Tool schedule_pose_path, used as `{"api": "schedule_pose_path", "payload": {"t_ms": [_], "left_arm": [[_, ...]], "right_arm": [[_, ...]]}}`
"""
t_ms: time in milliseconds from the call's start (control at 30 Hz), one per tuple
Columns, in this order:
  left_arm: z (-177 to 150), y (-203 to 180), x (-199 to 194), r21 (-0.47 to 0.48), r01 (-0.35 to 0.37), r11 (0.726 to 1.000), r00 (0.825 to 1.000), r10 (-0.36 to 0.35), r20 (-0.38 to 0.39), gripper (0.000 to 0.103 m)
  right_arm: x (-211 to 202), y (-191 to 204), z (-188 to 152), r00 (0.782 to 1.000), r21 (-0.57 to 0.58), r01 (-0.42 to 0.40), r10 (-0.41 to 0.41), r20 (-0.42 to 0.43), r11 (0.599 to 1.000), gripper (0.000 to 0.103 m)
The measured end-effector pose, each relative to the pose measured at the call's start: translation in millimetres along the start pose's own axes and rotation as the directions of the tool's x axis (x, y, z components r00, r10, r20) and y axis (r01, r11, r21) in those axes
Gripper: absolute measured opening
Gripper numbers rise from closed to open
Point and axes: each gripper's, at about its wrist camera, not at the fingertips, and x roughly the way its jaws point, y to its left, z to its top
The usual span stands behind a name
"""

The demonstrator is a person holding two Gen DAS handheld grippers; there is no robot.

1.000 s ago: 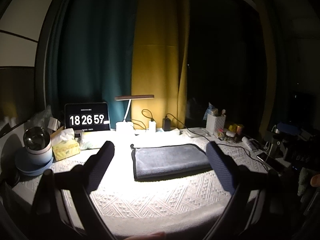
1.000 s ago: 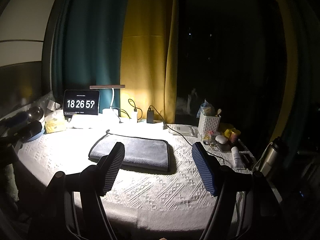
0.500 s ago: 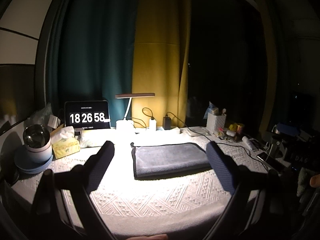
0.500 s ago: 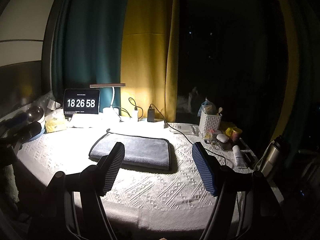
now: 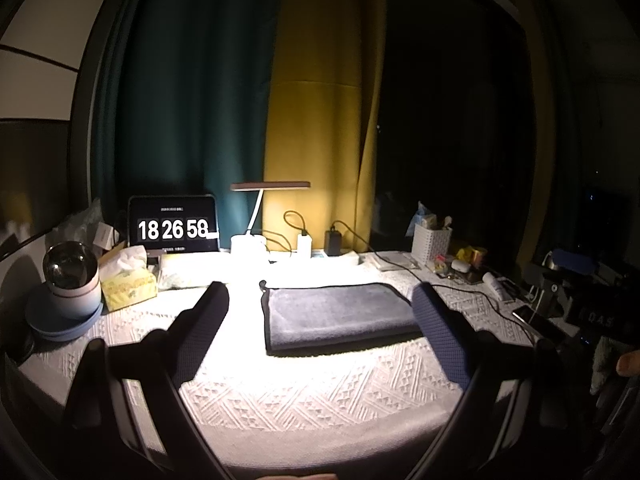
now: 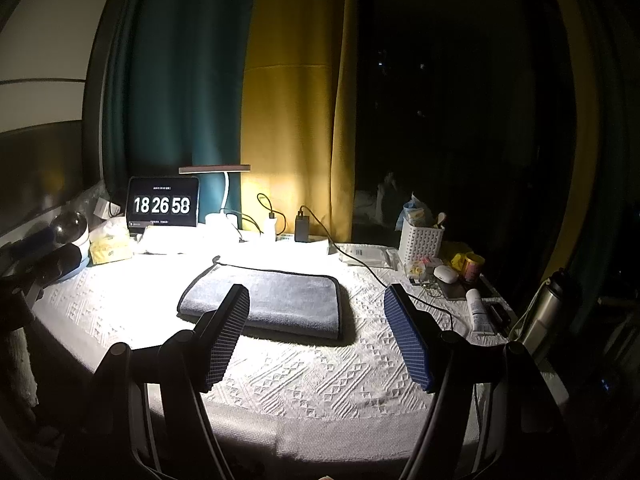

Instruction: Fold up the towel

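A grey towel (image 5: pixel 340 314) with a dark hem lies folded flat in a rectangle on the white textured tablecloth (image 5: pixel 304 384); it also shows in the right wrist view (image 6: pixel 272 304). My left gripper (image 5: pixel 320 300) is open and empty, held above the near side of the table, short of the towel. My right gripper (image 6: pixel 318 300) is open and empty, also back from the towel's near edge. Neither touches the towel.
A clock tablet (image 5: pixel 173 227), desk lamp (image 5: pixel 256 216) and chargers stand along the back. A tissue box (image 5: pixel 128 284) and a cup on a plate (image 5: pixel 70 280) are at left. A white basket (image 6: pixel 421 242), small bottles, cables and a steel flask (image 6: pixel 548 312) crowd the right side.
Both grippers have held almost still, open. The towel has not moved. The clock reading went from 18 26 59 to 18 26 58.
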Motion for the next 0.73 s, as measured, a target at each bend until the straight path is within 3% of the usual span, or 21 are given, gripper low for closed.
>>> {"api": "schedule_pose_path", "payload": {"t_ms": [733], "left_arm": [[-7.6, 2.5, 2.7, -0.015, 0.004, 1.000, 1.000, -0.004, -0.010, 0.094]], "right_arm": [[9.3, 11.8, 2.8, 1.000, -0.028, -0.012, 0.012, -0.015, 1.000, 0.073]]}}
